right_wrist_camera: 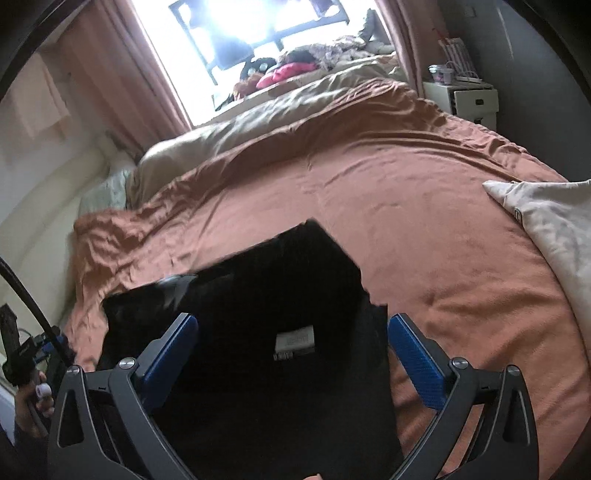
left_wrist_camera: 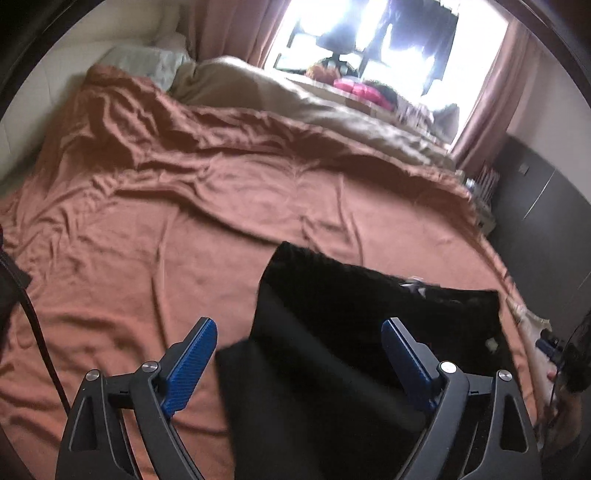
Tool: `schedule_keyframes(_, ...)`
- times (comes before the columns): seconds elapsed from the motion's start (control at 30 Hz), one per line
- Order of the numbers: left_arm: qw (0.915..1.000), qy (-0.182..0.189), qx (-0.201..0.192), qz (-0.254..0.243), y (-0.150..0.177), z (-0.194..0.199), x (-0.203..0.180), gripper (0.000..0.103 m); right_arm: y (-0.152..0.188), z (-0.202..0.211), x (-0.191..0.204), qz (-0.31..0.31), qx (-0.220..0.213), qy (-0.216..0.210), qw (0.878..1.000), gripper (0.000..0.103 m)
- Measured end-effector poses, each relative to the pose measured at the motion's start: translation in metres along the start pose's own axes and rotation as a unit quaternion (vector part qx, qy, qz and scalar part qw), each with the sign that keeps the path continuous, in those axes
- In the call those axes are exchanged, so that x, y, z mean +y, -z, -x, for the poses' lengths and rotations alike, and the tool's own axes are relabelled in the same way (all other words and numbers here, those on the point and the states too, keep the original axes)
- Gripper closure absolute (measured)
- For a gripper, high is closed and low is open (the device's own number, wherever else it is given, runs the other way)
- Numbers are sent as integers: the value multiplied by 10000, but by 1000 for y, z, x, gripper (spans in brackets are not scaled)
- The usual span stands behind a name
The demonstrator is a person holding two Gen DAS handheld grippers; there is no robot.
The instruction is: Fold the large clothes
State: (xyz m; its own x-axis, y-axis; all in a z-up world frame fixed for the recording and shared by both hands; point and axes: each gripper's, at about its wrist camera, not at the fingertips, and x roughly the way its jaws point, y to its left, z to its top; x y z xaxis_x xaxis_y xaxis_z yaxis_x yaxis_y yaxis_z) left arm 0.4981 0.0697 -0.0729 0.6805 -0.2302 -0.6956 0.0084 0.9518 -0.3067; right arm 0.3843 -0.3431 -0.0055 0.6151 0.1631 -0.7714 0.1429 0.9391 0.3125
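Both grippers are standing with their jaws spread wide, gripping nothing. Left gripper [left_wrist_camera: 299,350] is hovering over the black garment [left_wrist_camera: 351,332], whose near edge is lying between its blue pads [left_wrist_camera: 192,365] without either pad pressing on it. Right gripper [right_wrist_camera: 293,350] is hanging above the same black garment [right_wrist_camera: 258,314], pads clear of the cloth on both sides.

That garment is lying flat on the rust-coloured bedspread [left_wrist_camera: 166,221], near the bed's close edge. In the right wrist view its long axis is running from 7 o'clock toward 1 o'clock, with one corner pointing to 1 o'clock; a white label [right_wrist_camera: 295,338] is showing face-up near the middle.

At 3 o'clock in that view a cream pillow [right_wrist_camera: 546,221] is sitting on the bedspread, well apart from the garment. A beige duvet [right_wrist_camera: 240,133] is bunching along the far side at 11 o'clock, under the bright window [right_wrist_camera: 258,33] with pink curtains [right_wrist_camera: 110,74]. A white bedside unit [right_wrist_camera: 469,99] is standing at 2 o'clock.

Wide, wrinkled bedspread is lying open beyond the garment toward 12 o'clock.
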Motion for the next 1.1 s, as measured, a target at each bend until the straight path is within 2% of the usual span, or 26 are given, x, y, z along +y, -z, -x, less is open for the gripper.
schedule_keyframes(0.13,9995,-68,308,-27,14,-12,10,15,-5,-6,6,247,234,118,9994,0)
schedule_keyframes(0.33,9970,-146,762,-19,26,-41,24,25,-18,-37,0,401,583,397,9967,1)
schedule_keyframes(0.43,9953,-86,958,63,30,-62,33,31,-24,-55,-8,335,769,414,9956,8)
schedule_keyframes(0.5,9938,-24,1104,106,31,-79,37,40,-29,-71,-13,298,957,421,9941,22)
schedule_keyframes(0.63,9923,38,1233,106,27,-106,41,43,-43,-101,-21,248,1265,531,9902,40)
schedule_keyframes(0.67,9922,66,1239,106,25,-110,41,49,-46,-104,-22,256,1287,559,9898,48)
schedule_keyframes(0.7,9921,130,1240,112,22,-115,41,61,-49,-107,-21,270,1289,570,9896,58)
schedule_keyframes(0.73,9920,189,1244,117,21,-117,41,67,-53,-109,-21,304,1264,572,9899,65)
schedule_keyframes(0.77,9918,179,1258,106,18,-121,40,72,-58,-111,-20,341,1230,602,9900,74)
schedule_keyframes(0.8,9921,156,1238,91,16,-123,39,82,-59,-110,-19,353,1173,593,9907,83)
schedule_keyframes(0.87,9929,129,1181,87,14,-122,40,95,-63,-107,-17,387,1012,552,9926,97)
schedule_keyframes(1.0,9973,-34,737,20,9,-102,41,100,-69,-96,-13,371,689,485,9958,102)
schedule_keyframes(1.1,9970,-47,723,280,11,-99,52,99,-65,-93,-14,286,578,527,9965,102)
